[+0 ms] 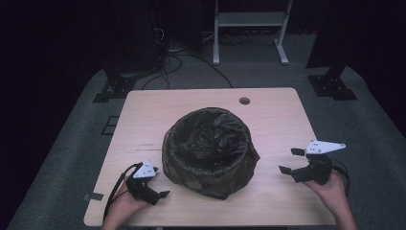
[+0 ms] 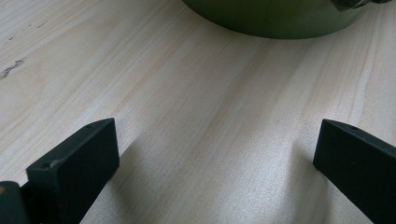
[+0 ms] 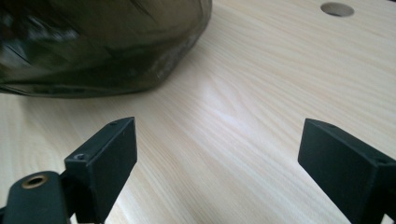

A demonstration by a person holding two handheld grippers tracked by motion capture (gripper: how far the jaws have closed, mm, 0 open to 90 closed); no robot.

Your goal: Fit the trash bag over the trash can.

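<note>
A round bin (image 1: 209, 152) lined with a dark plastic bag (image 1: 210, 139) stands near the middle of the wooden table (image 1: 277, 120), between the two hand-held grippers. The bag is folded over the rim and hangs loosely down the sides, bunched at the near edge. In the left gripper view the green wall of the bin (image 2: 275, 21) is seen at the top, bare below the liner.

The left gripper (image 1: 158, 190) is held low at the near left of the bin, its jaws spread wide with nothing between them; only bare tabletop is seen in the gap. The right gripper (image 1: 289, 160) is held to the right of the bin, well apart from it, and its jaws are likewise spread wide and empty (the bag's glossy side (image 3: 93, 46) lies ahead of them, untouched).

The step in hand is judged to be the approach to the liner from both sides. It is best done if each gripper is brought in level toward the overhanging film, so that a fold of plastic alone is taken between the pads rather than the rigid wall behind it. A loose, bunched part of the bag should be chosen, since taut film may slip or tear. The bin is light-looking and may be pushed across the table if one side is met first, so both sides should be closed on together.
</note>
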